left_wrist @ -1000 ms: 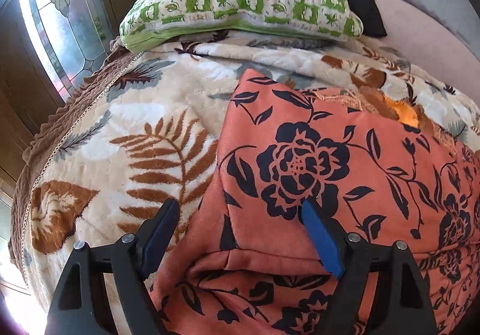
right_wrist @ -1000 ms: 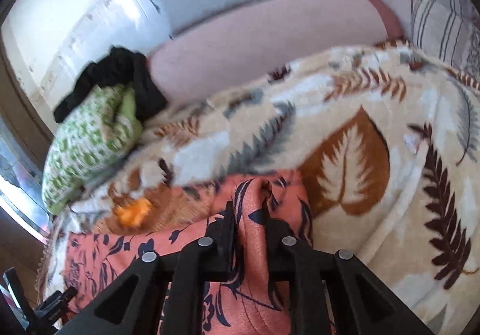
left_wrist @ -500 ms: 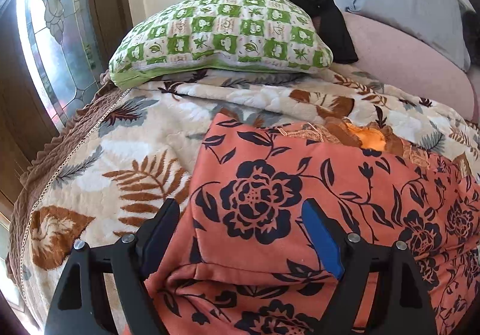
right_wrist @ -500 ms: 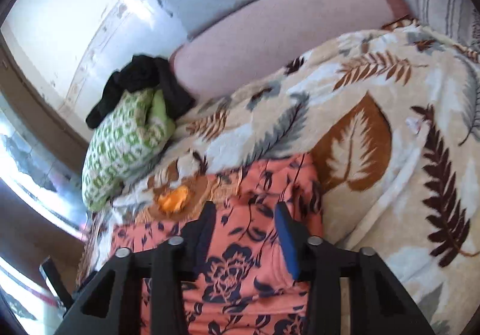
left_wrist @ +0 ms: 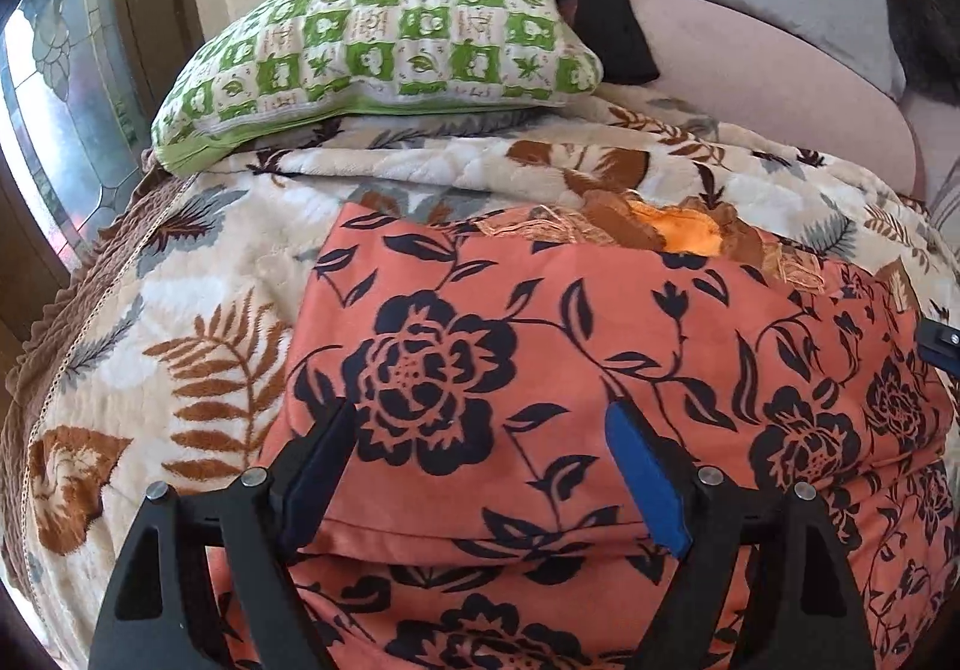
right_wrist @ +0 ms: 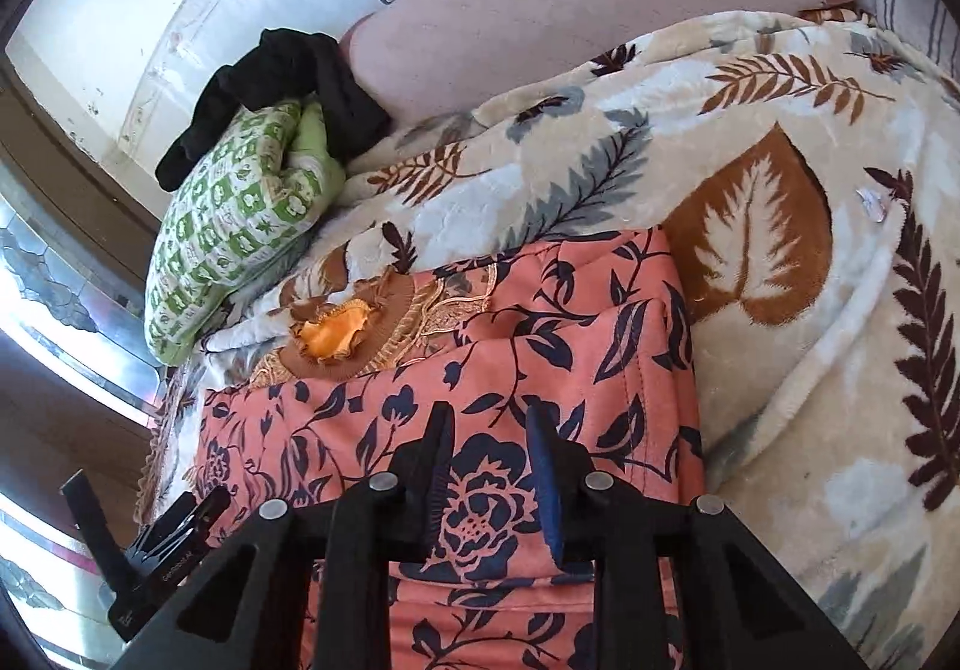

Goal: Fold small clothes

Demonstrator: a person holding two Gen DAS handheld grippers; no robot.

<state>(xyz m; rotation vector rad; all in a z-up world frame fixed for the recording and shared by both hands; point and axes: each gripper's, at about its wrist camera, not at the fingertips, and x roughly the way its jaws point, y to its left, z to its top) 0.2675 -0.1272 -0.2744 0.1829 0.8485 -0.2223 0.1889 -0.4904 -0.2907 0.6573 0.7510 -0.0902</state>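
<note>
Left wrist: left gripper (left_wrist: 480, 433), jaws wide, empty, above folded coral floral garment (left_wrist: 600, 346) lying on leaf-print blanket (left_wrist: 180, 310).
Right wrist: right gripper (right_wrist: 489, 466), jaws closing, nothing clamped; garment beneath; green pillow (right_wrist: 234, 232) beyond.

A leaf-print blanket (left_wrist: 198, 310) covers the bed; beyond it a green pillow (left_wrist: 384, 46), beside a bright patterned-glass window (left_wrist: 54, 130).
</note>
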